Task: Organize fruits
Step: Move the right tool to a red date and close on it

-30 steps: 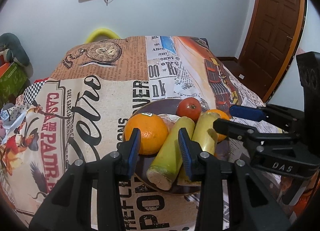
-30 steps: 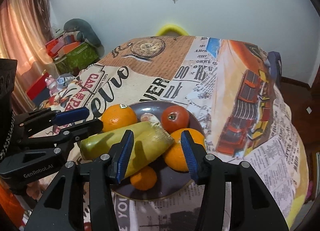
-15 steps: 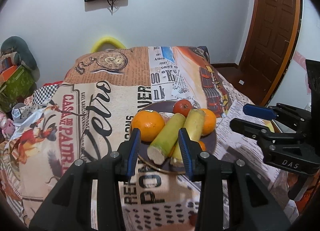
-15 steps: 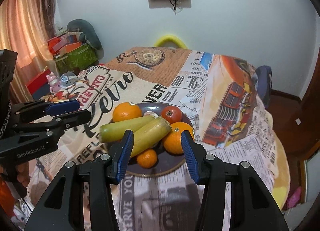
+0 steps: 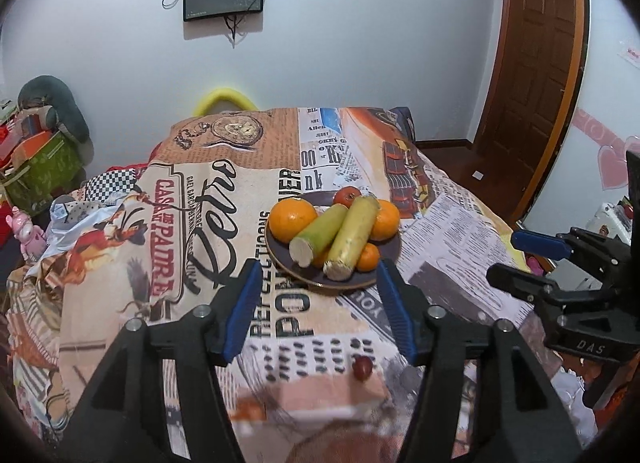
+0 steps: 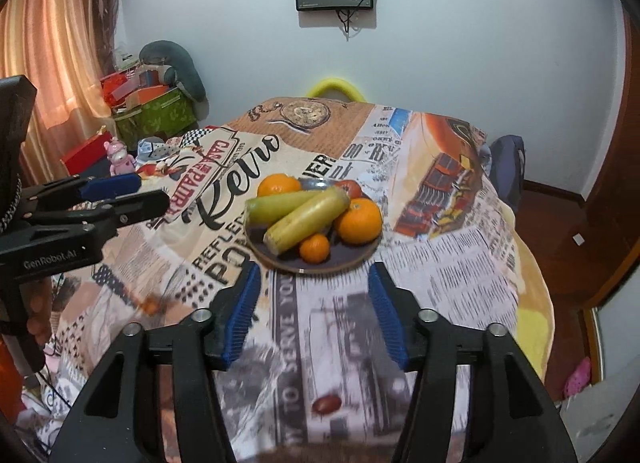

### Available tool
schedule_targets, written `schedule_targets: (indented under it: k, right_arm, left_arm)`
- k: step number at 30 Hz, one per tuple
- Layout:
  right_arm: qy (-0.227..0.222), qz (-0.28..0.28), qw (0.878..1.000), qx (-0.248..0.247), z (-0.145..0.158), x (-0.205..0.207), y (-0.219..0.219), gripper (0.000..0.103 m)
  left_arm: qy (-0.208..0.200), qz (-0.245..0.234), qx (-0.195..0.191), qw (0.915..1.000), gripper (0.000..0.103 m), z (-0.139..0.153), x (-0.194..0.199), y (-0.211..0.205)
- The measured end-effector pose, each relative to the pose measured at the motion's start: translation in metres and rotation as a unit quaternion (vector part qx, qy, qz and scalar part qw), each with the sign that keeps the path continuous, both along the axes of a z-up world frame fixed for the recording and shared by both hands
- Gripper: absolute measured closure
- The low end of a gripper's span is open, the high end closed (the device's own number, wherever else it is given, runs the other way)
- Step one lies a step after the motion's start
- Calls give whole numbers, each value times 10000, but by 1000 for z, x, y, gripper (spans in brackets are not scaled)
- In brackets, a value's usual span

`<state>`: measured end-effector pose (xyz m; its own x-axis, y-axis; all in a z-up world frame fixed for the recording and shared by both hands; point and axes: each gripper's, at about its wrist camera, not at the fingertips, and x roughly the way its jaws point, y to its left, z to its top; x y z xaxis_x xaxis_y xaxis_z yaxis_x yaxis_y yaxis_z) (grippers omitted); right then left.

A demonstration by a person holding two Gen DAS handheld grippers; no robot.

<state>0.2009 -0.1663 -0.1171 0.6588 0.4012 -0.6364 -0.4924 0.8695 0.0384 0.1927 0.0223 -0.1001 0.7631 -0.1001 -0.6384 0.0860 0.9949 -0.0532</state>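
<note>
Both claws (image 5: 314, 305) (image 6: 314, 309) farther back, opening, empty; plate (image 6: 352, 259): three oranges (image 6: 360, 221), two stalks (image 6: 306, 219).

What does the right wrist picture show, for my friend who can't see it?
A dark plate of fruit sits on a table under a printed cloth: three oranges, a red fruit and two long yellow-green stalks. The right tongs are open and empty in front of it. The left tongs reach in from the left, and one small dark-red fruit lies apart, nearer the camera.
</note>
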Motion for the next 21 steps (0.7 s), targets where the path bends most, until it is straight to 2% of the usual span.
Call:
schedule_targets:
  k: [4, 12, 19, 21]
  right_arm:
    - [49, -57, 9999, -129, -5, -13, -5, 47]
    - [466, -207, 9981, -336, -34, -19, -15, 47]
    - [1225, -198, 9918, -297, -77, -11, -20, 47]
    - [1389, -187, 9897, -295, -88, -10, -20, 51]
  left_arm:
    - [-6, 11, -122, 9999, 34, 1, -20, -2]
    - [277, 87, -276, 9992, 33, -18, -35, -2]
    - [531, 153, -353, 9978, 34, -41, -33, -1]
    - [603, 131, -369, 9974, 34, -48, -31, -2]
